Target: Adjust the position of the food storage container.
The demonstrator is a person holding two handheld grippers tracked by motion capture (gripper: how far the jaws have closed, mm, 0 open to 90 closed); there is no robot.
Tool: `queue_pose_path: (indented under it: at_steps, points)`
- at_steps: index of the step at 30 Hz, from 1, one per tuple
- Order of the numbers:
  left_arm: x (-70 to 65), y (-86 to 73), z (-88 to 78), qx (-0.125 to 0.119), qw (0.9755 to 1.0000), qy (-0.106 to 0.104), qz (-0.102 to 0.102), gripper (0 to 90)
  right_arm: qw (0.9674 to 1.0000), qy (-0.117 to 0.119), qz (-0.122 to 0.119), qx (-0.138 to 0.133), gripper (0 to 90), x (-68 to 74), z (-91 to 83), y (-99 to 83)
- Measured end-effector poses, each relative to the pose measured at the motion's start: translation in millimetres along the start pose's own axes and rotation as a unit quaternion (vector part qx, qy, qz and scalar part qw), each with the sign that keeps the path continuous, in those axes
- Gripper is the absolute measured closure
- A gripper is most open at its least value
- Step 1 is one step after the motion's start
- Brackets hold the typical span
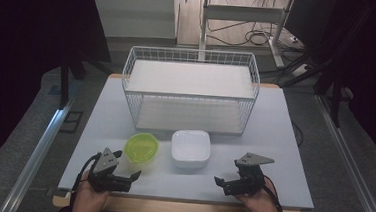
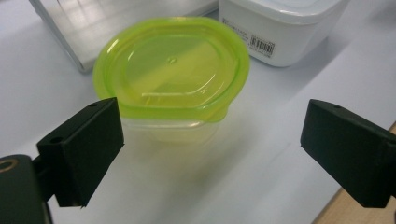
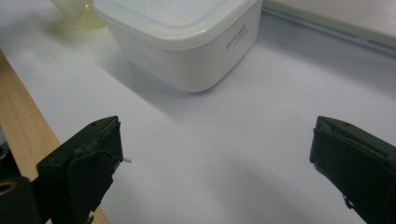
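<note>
A: Can you read anything on the two tubs in front of you?

B: The white container [image 2: 280, 28] has a small label [image 2: 261, 45] on its side with a barcode and fine print, too small to read. From your right gripper view its wall carries two short lines of grey lettering [image 3: 235, 38], also too blurred to make out.

A: What are they made of?

B: Both look like plastic. The white one is a rounded square, opaque, with a matching lid. The green-lidded tub [image 1: 142, 148] has a clear body and a translucent lime lid with a raised, rounded-square rim. They sit side by side near the front of the pale table [image 1: 283, 143], just before the white wire basket [image 1: 190, 88].

A: And your grippers?

B: Your left gripper [image 1: 131, 174] has its jaws spread wide, empty, just short of the green-lidded tub. Your right gripper [image 1: 219, 181] is likewise wide apart, holding nothing, near the white container but clear of it
</note>
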State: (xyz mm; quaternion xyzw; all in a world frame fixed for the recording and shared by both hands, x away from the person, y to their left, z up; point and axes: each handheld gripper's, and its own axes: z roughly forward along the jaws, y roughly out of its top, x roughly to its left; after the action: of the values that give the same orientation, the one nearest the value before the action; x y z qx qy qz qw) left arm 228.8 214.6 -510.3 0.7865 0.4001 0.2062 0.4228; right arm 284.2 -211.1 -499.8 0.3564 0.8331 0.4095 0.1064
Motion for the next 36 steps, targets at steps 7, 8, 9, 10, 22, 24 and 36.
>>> queue_pose_path:
  at_steps: [7, 8, 9, 10, 22, 24, 36]
  points:
    - [-1.6, 2.2, -1.1, 0.014, 0.9997, -0.017, -0.006, 5.3, 0.9998, -0.002, 0.021, 0.007, 10.8, -6.8, -0.3, -0.8]
    - [-1.5, 2.3, -0.8, 0.015, 0.9996, -0.021, -0.009, 5.2, 0.9998, 0.001, 0.022, 0.003, 11.8, -8.2, -0.4, -1.2]
    - [-1.5, 2.3, -0.7, 0.016, 0.9995, -0.023, -0.012, 4.7, 0.9997, 0.003, 0.023, 0.002, 12.2, -8.8, -0.6, -1.3]
    - [-1.4, 2.4, -0.8, 0.017, 0.9995, -0.023, -0.013, 4.4, 0.9998, 0.003, 0.022, 0.002, 12.7, -9.0, -0.7, -1.3]
    - [2.5, 6.6, -8.1, -0.007, 0.9984, -0.047, -0.032, 4.7, 0.9998, -0.001, 0.007, 0.017, 14.7, -9.0, 3.9, -3.1]
    - [1.6, 7.7, -9.1, -0.007, 0.9987, -0.043, -0.026, 7.3, 0.9998, -0.002, 0.007, 0.017, 14.8, -9.2, 4.0, -3.1]
    - [-7.7, 27.8, -4.6, 0.000, 0.9970, -0.077, -0.008, 40.7, 0.9999, -0.014, -0.001, 0.005, 17.1, -7.2, 2.1, -1.9]
